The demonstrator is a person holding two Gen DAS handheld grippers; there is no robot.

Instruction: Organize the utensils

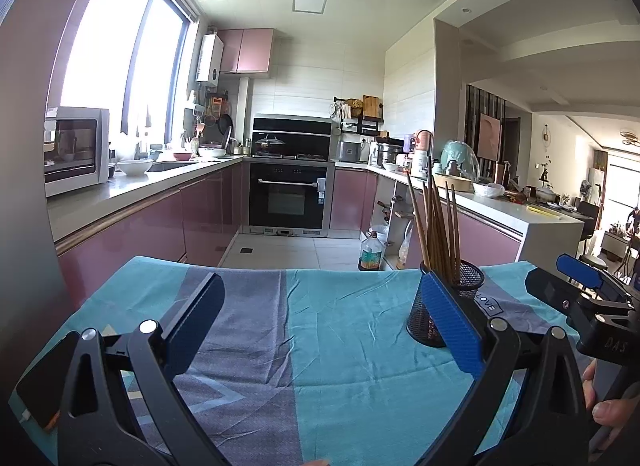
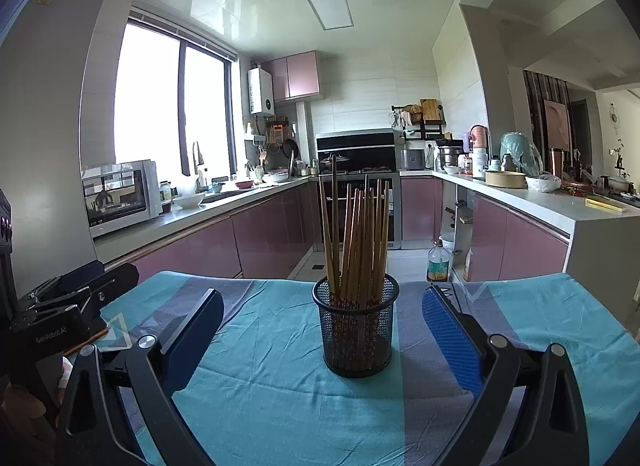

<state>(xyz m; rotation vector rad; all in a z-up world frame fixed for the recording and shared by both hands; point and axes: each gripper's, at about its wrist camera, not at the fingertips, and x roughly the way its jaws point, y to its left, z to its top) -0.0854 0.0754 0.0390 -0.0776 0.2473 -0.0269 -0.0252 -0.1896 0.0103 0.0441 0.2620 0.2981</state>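
A black mesh holder (image 2: 357,330) stands upright on the teal and grey cloth (image 2: 264,386), filled with several brown chopsticks (image 2: 356,234). My right gripper (image 2: 320,330) is open, its fingers to either side of the holder and nearer the camera, with nothing held. In the left wrist view the same holder (image 1: 434,306) sits partly behind the right blue pad (image 1: 450,322), chopsticks (image 1: 436,225) sticking up. My left gripper (image 1: 320,318) is open and empty over the cloth (image 1: 320,346). The right gripper's body (image 1: 592,298) shows at the right edge.
The cloth-covered table ends at a far edge (image 2: 280,280) with the kitchen floor beyond. An oil bottle (image 2: 438,262) stands on the floor. Pink cabinets and counters run along both sides, with a microwave (image 2: 120,195) left. A hand (image 1: 608,406) grips the right tool.
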